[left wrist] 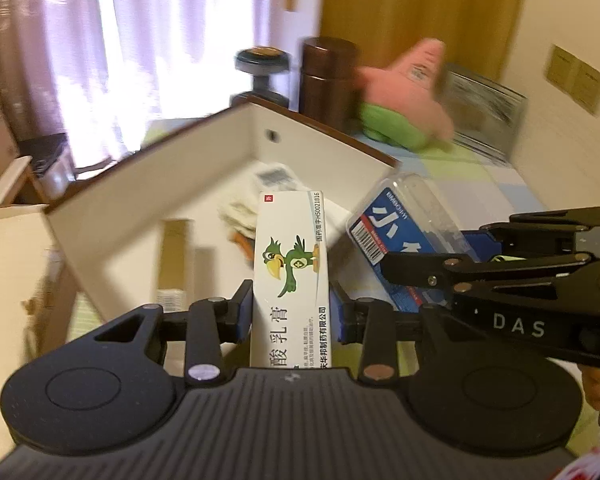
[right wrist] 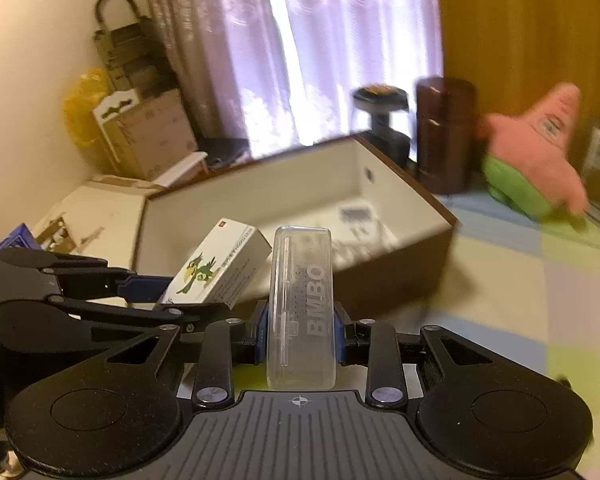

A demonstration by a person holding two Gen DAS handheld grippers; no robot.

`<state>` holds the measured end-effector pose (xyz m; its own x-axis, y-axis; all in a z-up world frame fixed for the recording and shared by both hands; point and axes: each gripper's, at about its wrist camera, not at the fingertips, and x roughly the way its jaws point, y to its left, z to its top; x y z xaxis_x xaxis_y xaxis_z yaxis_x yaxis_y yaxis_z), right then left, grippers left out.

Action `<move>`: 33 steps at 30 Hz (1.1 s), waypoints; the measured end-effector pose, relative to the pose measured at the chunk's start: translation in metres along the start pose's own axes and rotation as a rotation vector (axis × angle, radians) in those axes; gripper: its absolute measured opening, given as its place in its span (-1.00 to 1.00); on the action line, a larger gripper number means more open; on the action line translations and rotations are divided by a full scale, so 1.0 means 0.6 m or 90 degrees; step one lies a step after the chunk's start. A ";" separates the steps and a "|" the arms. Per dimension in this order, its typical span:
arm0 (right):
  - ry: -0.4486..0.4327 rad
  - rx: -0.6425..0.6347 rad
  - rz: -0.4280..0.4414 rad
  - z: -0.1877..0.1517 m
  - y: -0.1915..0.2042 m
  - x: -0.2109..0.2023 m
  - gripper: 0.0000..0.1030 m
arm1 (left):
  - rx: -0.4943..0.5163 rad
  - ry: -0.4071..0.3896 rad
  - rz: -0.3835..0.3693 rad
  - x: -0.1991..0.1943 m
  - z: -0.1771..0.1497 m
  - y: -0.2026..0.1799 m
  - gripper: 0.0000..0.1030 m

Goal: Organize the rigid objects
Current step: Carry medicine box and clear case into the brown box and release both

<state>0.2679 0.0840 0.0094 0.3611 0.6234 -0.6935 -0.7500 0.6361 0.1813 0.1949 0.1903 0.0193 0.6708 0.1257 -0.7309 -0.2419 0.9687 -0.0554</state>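
Left gripper [left wrist: 292,312] clamps parrot box [left wrist: 290,264]; right view alone shows yellow bag [right wrist: 85,112].

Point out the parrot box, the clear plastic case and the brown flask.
parrot box [left wrist: 292,264], left wrist view, printed front face.
clear plastic case [right wrist: 301,312], right wrist view, lettered narrow side.
brown flask [right wrist: 444,136], right wrist view, body.

Daylight glows through sheer curtains [right wrist: 300,52] beside a mustard drape [right wrist: 532,40]; cardboard boxes [right wrist: 152,136] line a cream wall [right wrist: 32,80].

Both wrist views toward drawer [left wrist: 204,184]
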 end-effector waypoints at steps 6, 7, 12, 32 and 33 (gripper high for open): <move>0.003 -0.016 0.022 0.051 0.038 0.073 -0.46 | -0.039 -0.004 0.056 0.009 0.032 0.078 -0.36; 0.006 -0.017 0.024 0.056 0.040 0.085 -0.46 | -0.041 -0.003 0.065 0.015 0.037 0.090 -0.36; 0.040 -0.017 0.008 0.088 0.056 0.161 -0.46 | -0.069 0.023 0.086 0.059 0.053 0.144 -0.36; 0.135 0.034 -0.041 0.093 0.027 0.312 -0.46 | -0.082 0.086 0.123 0.178 0.067 0.221 -0.11; 0.138 0.035 -0.036 0.092 0.027 0.312 -0.46 | -0.081 0.087 0.121 0.180 0.066 0.222 -0.11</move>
<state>0.3540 0.2362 -0.0793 0.2691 0.4781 -0.8361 -0.6985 0.6945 0.1723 0.2631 0.3411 -0.0398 0.5060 0.2639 -0.8212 -0.4456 0.8951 0.0131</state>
